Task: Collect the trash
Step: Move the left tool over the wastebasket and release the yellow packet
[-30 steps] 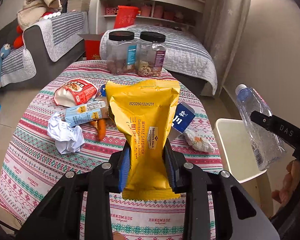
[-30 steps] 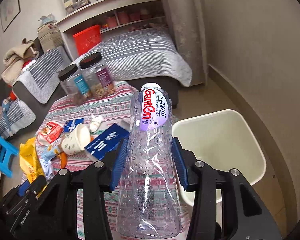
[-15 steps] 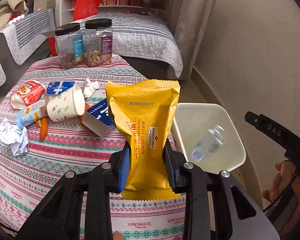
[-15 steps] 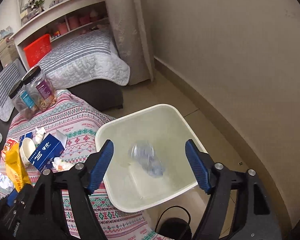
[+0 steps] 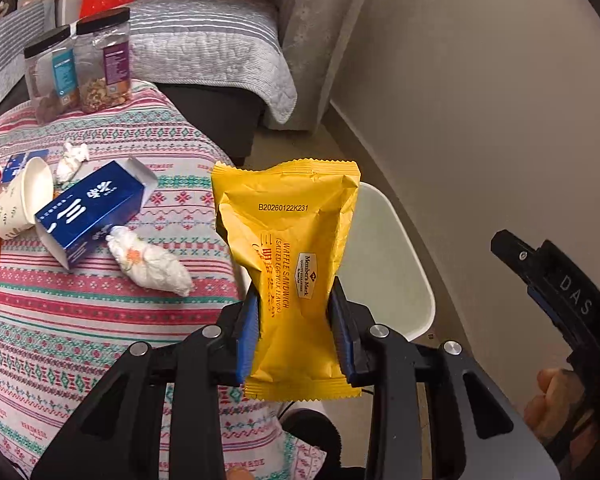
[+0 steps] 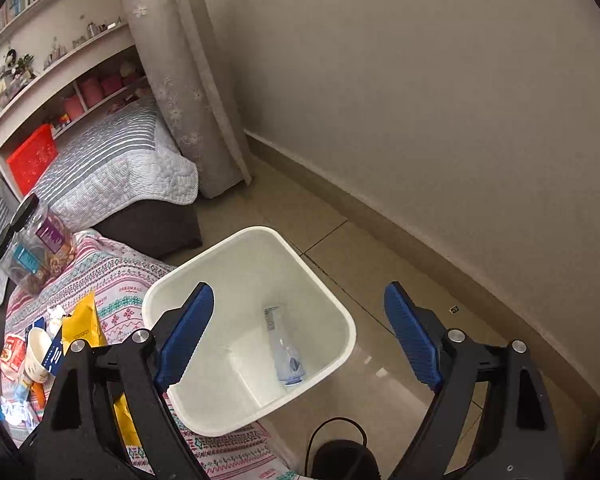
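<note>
Left claw (image 5: 294, 320) holds the yellow packet (image 5: 290, 256) upright; carry it past the bin (image 5: 396, 264) rim ahead before releasing; right claw (image 6: 298, 338), just opening wide, hangs empty above the bottle (image 6: 284, 354).

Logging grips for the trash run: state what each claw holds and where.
Left claw: yellow foil snack packet, pinched across its lower half. Right claw: nothing; its jaws have just been opening, standing wide above the white plastic bin.

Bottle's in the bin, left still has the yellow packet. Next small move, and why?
Probably carry the left gripper a little further over the white bin, then open. It is shut on the yellow snack packet, which partly overlaps the bin's rim. The right gripper is open and empty, the bottle already inside.
</note>
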The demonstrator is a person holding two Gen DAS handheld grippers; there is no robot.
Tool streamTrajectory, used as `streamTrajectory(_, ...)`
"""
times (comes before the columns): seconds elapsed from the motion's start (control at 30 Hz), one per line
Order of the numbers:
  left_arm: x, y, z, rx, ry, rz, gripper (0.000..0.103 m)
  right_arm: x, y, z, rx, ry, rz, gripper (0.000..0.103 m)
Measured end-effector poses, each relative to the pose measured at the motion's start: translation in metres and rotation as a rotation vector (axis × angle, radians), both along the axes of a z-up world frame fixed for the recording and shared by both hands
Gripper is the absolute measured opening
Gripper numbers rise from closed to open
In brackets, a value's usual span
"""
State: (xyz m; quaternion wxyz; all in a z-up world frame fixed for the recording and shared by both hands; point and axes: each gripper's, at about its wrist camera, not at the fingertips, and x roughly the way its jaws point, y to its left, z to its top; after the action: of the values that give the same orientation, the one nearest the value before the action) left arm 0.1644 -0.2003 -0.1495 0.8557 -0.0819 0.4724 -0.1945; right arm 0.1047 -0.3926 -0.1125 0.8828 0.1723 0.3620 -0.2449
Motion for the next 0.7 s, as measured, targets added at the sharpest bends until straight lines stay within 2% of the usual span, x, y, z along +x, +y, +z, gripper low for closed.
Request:
streamTrajectory(0.13,0.009,-0.013,0.001,-0.054,0.018,-0.031,0.054,-0.008,-0.01,0.002,0.001,-0.012,-0.04,0.085)
streamTrajectory(0.23,0.012,-0.013,0.003,-0.035,0.02,-0.033,0.061,-0.007,-0.007,0.004,-0.005,-0.02,-0.046,0.087)
streamTrajectory(0.37,0.015,0.004,0.013,-0.001,-0.026,-0.004,0.068,-0.006,0.005,0.011,-0.04,-0.049,-0.048,0.093)
streamTrajectory(0.43,0.017,0.014,0.015,-0.016,-0.026,0.0,0.072,-0.005,0.012,0.014,-0.065,-0.063,-0.048,0.094)
streamTrajectory(0.53,0.02,0.026,0.02,-0.042,-0.019,-0.008,0.072,-0.005,0.021,0.018,-0.101,-0.075,-0.047,0.096)
streamTrajectory(0.7,0.018,0.047,0.028,-0.048,-0.034,0.002,0.076,0.001,0.031,0.015,-0.089,-0.06,-0.028,0.096)
